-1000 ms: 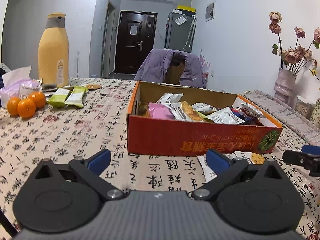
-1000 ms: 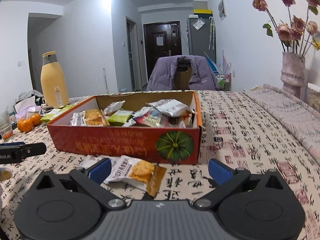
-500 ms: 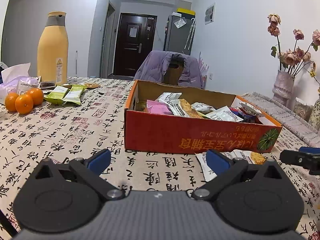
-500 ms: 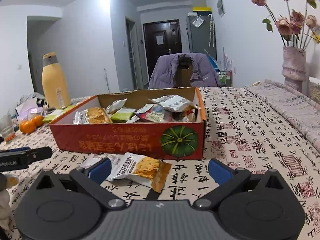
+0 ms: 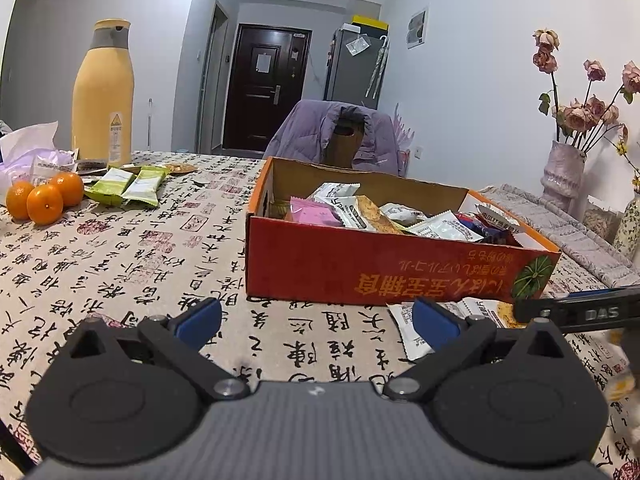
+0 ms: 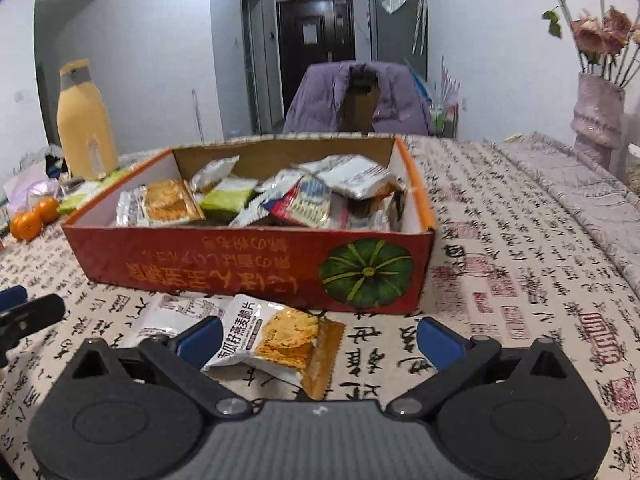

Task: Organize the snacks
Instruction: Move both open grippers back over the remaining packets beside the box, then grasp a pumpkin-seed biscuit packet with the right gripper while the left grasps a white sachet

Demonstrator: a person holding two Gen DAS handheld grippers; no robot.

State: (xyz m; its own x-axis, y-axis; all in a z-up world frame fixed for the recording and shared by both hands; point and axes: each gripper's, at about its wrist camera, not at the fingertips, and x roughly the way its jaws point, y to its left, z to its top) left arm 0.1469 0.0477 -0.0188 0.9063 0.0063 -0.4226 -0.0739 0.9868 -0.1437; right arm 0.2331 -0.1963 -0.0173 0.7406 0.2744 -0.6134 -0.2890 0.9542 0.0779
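Right gripper poised over a loose cracker packet in front of the snack box

The right gripper (image 6: 318, 334) hangs with jaws wide apart and empty above the cracker packet (image 6: 276, 346), which lies flat on the tablecloth (image 6: 520, 240) just beside the near wall of the orange box (image 6: 248, 270), partly overlapping a white packet (image 6: 176, 312) at its 9 o'clock. The packet's long axis runs from 10 to 4 o'clock, its brown sealed end pointing toward 4. Likely risks: the left finger catches both packets at once, or the thin foil slides under the pads. The left gripper (image 5: 316, 320) is also spread open, holding nothing; two green packets (image 5: 128, 186) wait well apart at its 11 o'clock.
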